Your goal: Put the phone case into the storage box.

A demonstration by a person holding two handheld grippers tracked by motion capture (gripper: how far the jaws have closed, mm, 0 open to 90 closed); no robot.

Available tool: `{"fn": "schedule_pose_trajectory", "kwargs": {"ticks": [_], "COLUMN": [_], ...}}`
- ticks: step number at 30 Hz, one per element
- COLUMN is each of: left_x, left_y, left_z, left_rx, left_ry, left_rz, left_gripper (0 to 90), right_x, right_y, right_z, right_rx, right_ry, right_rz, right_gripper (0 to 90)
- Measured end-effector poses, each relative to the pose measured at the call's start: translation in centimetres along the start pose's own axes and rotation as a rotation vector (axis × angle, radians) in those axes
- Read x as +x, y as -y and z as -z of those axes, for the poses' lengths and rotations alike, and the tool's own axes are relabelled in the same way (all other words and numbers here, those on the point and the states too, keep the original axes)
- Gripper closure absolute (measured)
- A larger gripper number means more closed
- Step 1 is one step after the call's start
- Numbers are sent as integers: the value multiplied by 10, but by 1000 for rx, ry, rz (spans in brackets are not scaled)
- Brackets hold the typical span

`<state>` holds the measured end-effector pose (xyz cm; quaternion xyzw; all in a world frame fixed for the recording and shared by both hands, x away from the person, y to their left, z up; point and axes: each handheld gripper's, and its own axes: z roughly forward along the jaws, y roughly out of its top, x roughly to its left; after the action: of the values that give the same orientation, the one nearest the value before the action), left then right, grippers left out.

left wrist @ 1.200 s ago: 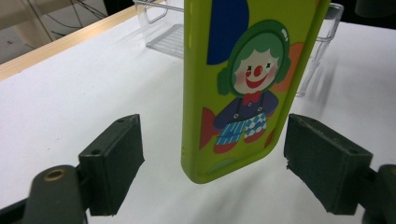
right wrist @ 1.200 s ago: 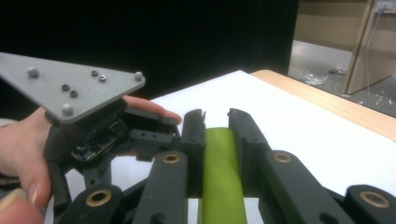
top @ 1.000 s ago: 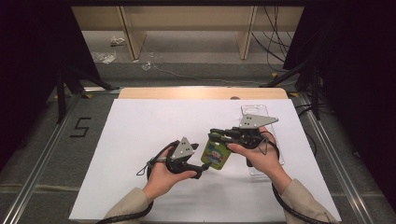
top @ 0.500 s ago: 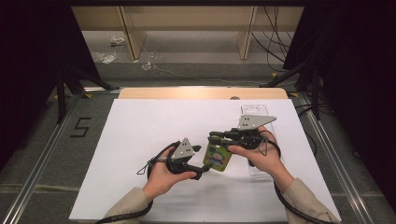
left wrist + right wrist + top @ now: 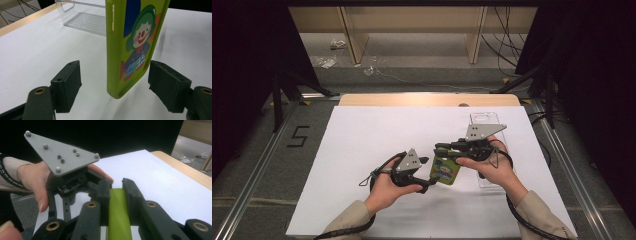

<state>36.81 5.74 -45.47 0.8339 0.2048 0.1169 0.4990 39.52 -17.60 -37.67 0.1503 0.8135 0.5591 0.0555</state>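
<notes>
The right gripper has its jaws pinched tight on the green phone case, the two black pads pressed flat against the case's thin edge, as the right gripper view shows with the green strip running between them. The case hangs above the white bench near its middle, its printed clown face turned toward the left gripper's camera. The left gripper has its jaws spread on either side of the case's lower end; they have just been closing, and in the left gripper view the case stands upright between the pads with a clear gap to the left pad and a narrower one to the right, so neither pad presses on it. The person's left hand grips that tool from below, the right hand holds the other. Beyond the case a clear plastic tray lies on the bench, at the right hand's far side in the high view. A wooden strip borders the bench's far edge.
</notes>
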Motion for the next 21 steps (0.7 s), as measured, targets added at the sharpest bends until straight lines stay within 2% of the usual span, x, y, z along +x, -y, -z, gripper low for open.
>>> {"fn": "schedule_pose_trajectory", "kwargs": {"ticks": [12,14,18,21], "left_x": [-1,-2,-3,-3], "left_y": [2,1,0,1], "left_z": [-4,-4,-4,-5], "left_rx": [21,19,17,18], "left_ry": [74,79,102,126], "left_rz": [-3,-23,-36,-29], "left_gripper": [361,375,419,450], "right_x": [3,4,5,5], "right_y": [0,0,0,0], "right_z": [-4,-4,-5,-5], "right_rx": [14,13,15,15], "right_ry": [-37,-42,-51,-58], "right_rz": [11,11,12,12], "right_gripper": [776,776,776,776]}}
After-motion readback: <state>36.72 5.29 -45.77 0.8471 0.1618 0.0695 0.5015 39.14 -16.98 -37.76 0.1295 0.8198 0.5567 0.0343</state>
